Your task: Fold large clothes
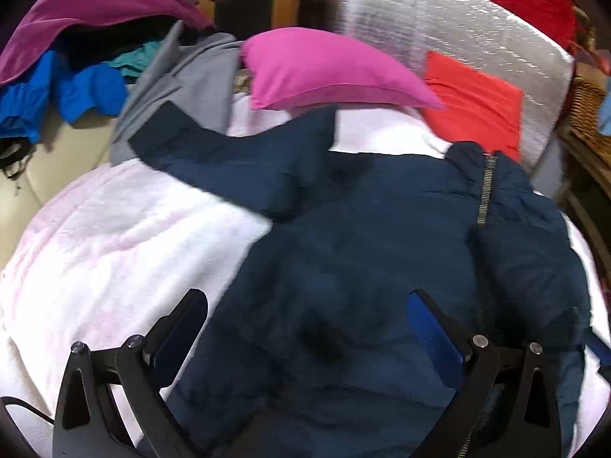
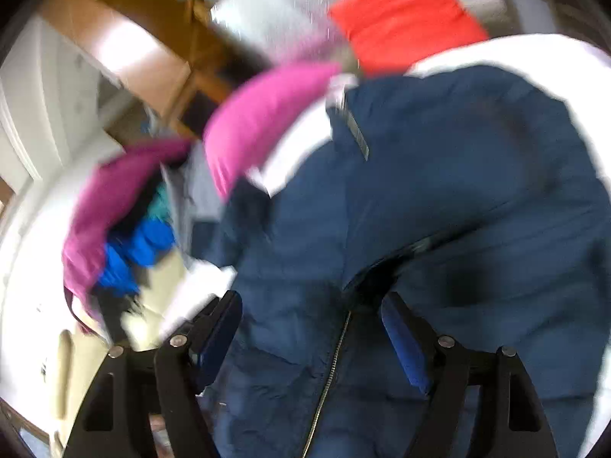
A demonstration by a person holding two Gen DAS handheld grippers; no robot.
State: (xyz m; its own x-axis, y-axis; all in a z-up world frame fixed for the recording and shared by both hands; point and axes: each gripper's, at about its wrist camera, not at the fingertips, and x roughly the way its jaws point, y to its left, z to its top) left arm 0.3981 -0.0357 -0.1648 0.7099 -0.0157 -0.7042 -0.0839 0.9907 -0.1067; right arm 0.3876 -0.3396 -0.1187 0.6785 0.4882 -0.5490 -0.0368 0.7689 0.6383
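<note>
Plainly, we have a navy puffer jacket (image 1: 374,236) spread on the white quilt of the bed (image 1: 114,236), lying toward the bed's right side, with its collar toward the head of the bed, where a magenta pillow (image 1: 324,68) and an orange-red pillow (image 1: 477,103) sit. Its long axis runs from our tools up toward those pillows; the zipper (image 1: 485,191) follows that line on the right half, and one sleeve (image 1: 214,156) reaches out toward the bed's left edge, ending near a grey garment (image 1: 183,87).

Our left tool (image 1: 305,316) hovers over the jacket's lower part, fingers spread wide, nothing between them. Our right tool (image 2: 311,316) is likewise wide open and empty, poised over the zipper line (image 2: 328,374) near a gap in the front opening.

We judge the fold is barely begun, since the sleeve is not yet brought in. The risks from here: the padded fabric is thick and slippery, so a shallow pinch may catch only the top layer and leave the back behind, or slip out mid-lift. Closing on the zipper teeth could snag. The right view is heavily blurred, so we cannot tell how close that tool is to the cloth. A heap of purple and blue clothes (image 1: 76,57) lies beyond the bed's left corner, and the flung sleeve could tangle with the grey piece.
</note>
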